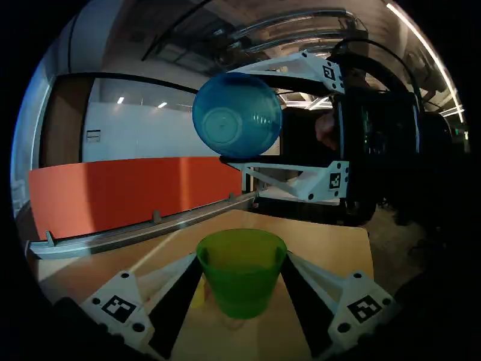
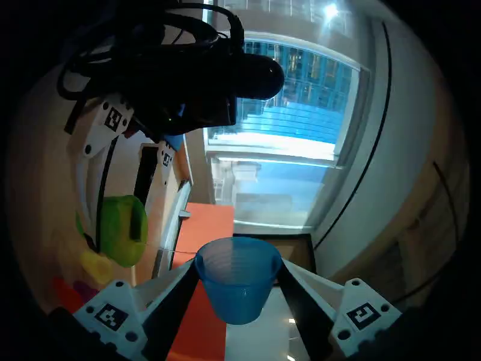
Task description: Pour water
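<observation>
Pouring step in hand. Left gripper (image 1: 242, 260) clamped the green cup (image 1: 242, 283) upright at the tabletop (image 1: 327, 243). Right gripper (image 2: 238, 268) clamped the blue cup (image 2: 237, 286), rolled on its side, higher than the green cup and apart from it. No stream visible. Next move, by my judgement: bring the blue rim over the green mouth.

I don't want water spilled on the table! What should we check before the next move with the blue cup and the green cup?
1. Left gripper shut on the green see-through plastic cup: ok, both fingers press its sides.
2. Green cup upright, mouth facing up: ok.
3. Right gripper shut on the blue see-through plastic cup: ok.
4. Blue cup tipped on its side, higher than the green cup: ok.
5. Blue cup's rim straight over the green cup's mouth: cannot tell.
6. Water in the blue cup: cannot tell.
</observation>
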`<state>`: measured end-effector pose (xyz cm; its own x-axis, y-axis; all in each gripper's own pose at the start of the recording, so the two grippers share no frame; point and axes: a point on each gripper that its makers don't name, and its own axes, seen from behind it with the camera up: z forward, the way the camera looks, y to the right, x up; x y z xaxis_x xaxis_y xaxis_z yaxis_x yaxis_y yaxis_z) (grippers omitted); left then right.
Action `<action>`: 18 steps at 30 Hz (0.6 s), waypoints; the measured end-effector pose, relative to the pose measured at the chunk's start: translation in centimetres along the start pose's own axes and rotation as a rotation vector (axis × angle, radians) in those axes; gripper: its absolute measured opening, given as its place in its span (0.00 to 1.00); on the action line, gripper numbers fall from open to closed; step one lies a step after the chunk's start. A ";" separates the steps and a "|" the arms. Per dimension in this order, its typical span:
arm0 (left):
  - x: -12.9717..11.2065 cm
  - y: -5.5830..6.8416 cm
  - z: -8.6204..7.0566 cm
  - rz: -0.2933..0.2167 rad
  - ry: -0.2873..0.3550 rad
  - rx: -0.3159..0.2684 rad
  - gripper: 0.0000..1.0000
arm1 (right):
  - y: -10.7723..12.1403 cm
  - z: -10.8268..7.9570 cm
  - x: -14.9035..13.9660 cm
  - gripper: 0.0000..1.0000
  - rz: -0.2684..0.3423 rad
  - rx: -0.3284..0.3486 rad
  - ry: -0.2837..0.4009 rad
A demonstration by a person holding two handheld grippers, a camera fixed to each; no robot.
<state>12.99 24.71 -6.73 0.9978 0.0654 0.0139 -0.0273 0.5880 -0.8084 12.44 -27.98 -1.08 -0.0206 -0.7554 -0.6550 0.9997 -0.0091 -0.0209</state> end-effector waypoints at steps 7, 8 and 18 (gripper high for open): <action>0.1 -0.1 -0.1 -0.003 0.002 0.002 0.86 | -0.7 -0.3 -0.7 0.90 0.120 -0.002 0.000; 0.2 -0.1 -0.1 -0.003 0.003 0.002 0.86 | -0.9 -0.4 -0.8 0.90 0.151 -0.002 0.001; 0.3 -0.5 -0.2 -0.003 0.004 0.013 0.86 | -3.2 -1.4 -1.9 0.90 0.591 0.003 -0.011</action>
<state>13.27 24.29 -6.49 0.9980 0.0609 0.0137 -0.0255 0.5988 -0.8005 9.30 -25.55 -0.80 0.5402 -0.6395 -0.5470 0.8415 0.4134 0.3477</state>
